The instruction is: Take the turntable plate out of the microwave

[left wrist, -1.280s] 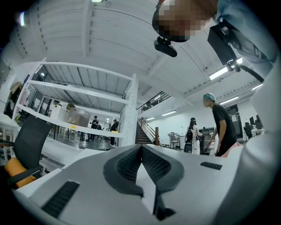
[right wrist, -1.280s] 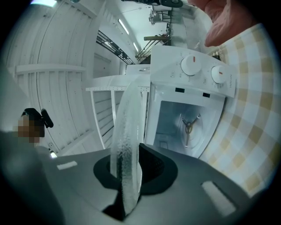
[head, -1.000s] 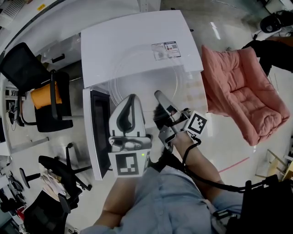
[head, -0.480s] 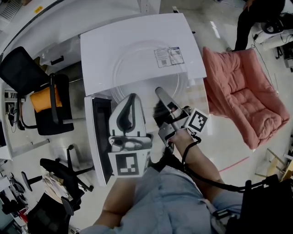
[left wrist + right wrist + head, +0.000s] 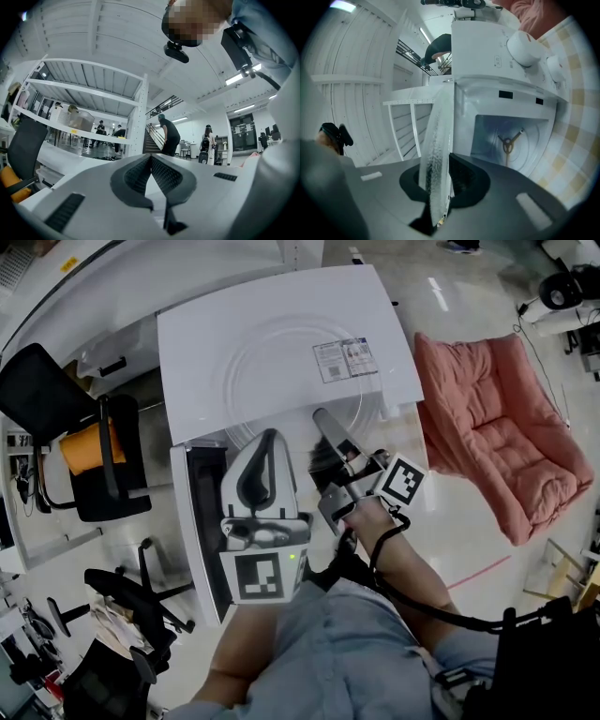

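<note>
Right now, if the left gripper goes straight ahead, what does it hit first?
Nothing close: the left gripper, shut and empty, points out across the room; the shelf post looks first in line, though depth is unclear.

Two claws, left claw (image 5: 267, 437) and right claw (image 5: 319, 418); one turntable plate (image 5: 436, 150); one microwave (image 5: 197, 343) ahead; one pink cushion (image 5: 487, 427).

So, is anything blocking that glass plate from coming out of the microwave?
Nothing visible. The turntable plate, clamped in the right hand-held gripper, already looks outside the cavity; the open door stands aside.
</note>
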`<act>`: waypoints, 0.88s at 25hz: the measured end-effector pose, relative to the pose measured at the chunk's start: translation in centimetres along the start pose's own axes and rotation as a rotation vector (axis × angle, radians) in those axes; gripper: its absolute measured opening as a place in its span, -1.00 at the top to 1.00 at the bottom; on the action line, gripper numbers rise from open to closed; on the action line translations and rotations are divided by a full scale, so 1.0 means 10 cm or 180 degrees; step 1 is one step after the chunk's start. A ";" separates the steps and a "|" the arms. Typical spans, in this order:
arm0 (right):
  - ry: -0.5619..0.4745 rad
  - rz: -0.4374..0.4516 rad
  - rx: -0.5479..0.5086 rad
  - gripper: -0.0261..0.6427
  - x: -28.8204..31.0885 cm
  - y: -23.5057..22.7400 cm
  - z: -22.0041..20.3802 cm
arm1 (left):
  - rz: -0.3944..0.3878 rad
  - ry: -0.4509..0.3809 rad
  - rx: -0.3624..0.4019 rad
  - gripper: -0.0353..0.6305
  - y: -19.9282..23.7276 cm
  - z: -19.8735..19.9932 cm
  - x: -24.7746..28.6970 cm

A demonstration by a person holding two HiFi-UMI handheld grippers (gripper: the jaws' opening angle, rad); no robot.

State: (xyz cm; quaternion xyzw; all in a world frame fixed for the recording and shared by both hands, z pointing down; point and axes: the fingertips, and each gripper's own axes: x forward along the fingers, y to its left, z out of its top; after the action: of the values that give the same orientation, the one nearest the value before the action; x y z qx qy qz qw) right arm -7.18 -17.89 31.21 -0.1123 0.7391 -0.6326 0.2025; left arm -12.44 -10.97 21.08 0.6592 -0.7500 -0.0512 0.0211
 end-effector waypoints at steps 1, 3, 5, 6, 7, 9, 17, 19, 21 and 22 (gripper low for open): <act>-0.0006 -0.0024 -0.0005 0.81 0.01 0.00 0.01 | -0.0004 0.0004 0.0001 0.87 0.00 0.00 0.01; -0.0023 -0.0067 -0.0008 0.81 0.04 -0.01 0.04 | -0.0008 0.0008 0.0003 0.87 0.01 0.01 0.02; -0.0040 -0.0091 -0.0005 0.81 0.07 -0.01 0.05 | -0.0001 0.0002 0.0005 0.87 0.03 0.02 0.02; -0.0049 -0.0096 -0.0004 0.80 0.08 0.00 0.05 | 0.0003 -0.0003 0.0007 0.87 0.04 0.03 0.02; -0.0055 -0.0100 -0.0006 0.80 0.08 0.00 0.05 | 0.0005 -0.0006 0.0009 0.87 0.04 0.03 0.03; -0.0052 -0.0118 -0.0051 0.80 0.08 0.01 0.05 | 0.0004 -0.0010 0.0012 0.87 0.05 0.04 0.03; 0.0012 -0.0273 -0.0468 0.66 0.08 0.07 0.06 | -0.0014 -0.0009 0.0011 0.87 0.03 0.02 0.04; 0.0007 -0.0311 -0.0535 0.62 0.06 0.07 0.08 | -0.0018 -0.0010 0.0009 0.87 0.03 0.01 0.03; -0.0004 -0.0332 -0.0544 0.62 0.02 0.05 0.10 | -0.0029 -0.0015 0.0007 0.87 0.02 0.01 0.02; -0.0009 -0.0335 -0.0544 0.62 0.01 0.05 0.10 | -0.0037 -0.0012 0.0009 0.87 0.01 0.01 0.02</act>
State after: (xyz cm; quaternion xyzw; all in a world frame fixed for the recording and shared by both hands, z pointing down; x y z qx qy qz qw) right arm -6.77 -18.72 30.60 -0.1688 0.7831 -0.5769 0.1597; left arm -12.58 -11.12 20.98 0.6634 -0.7463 -0.0515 0.0184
